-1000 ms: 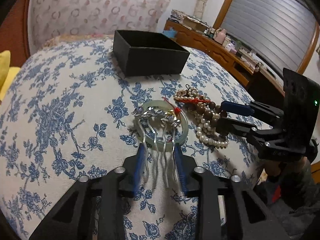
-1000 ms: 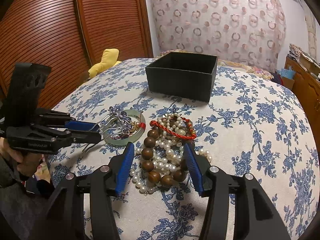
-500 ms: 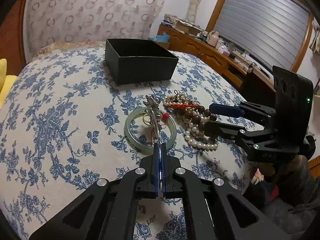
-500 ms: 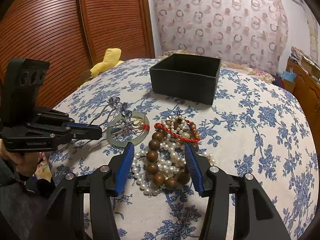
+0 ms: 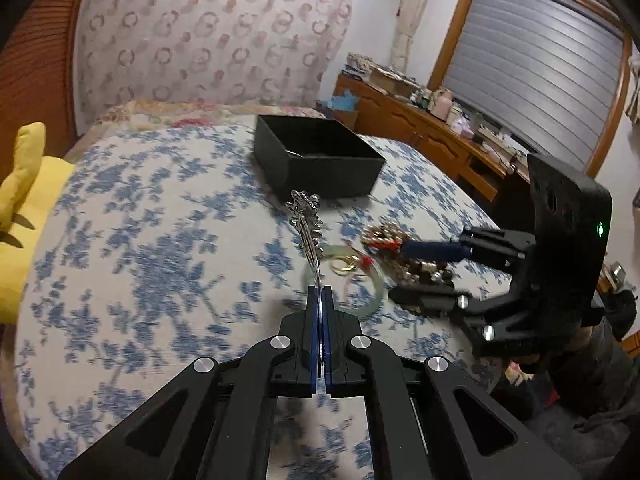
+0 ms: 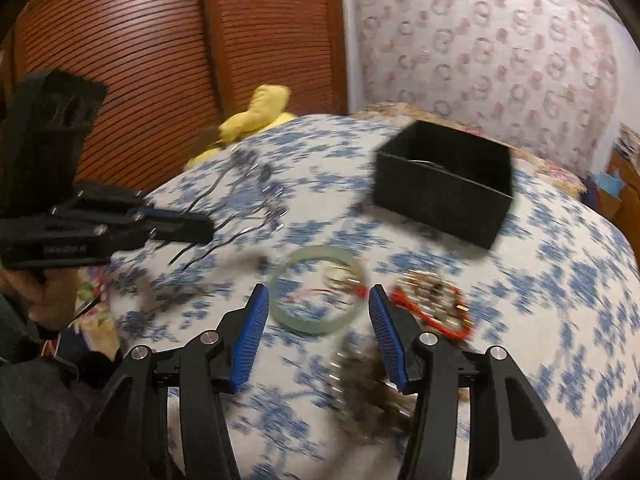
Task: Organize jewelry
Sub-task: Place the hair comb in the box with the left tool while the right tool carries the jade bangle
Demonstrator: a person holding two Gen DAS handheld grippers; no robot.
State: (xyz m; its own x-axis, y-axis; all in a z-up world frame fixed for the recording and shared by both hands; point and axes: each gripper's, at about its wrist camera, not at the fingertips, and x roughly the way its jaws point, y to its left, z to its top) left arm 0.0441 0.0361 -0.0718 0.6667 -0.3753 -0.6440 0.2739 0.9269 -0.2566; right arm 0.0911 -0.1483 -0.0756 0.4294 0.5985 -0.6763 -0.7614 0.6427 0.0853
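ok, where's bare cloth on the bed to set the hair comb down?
Free: the floral cover between the yellow plush and the jade bangle, and the near edge. Crowded: the bangle, bead pile, right gripper. The black box bounds the far side.

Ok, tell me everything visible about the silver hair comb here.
The silver hair comb looks metallic, with thin wavy prongs and a decorated flower-like top. The left gripper is shut on its prongs, holding it edge-on, ornament up, above the floral cloth. It seems lifted clear of the green bangle.
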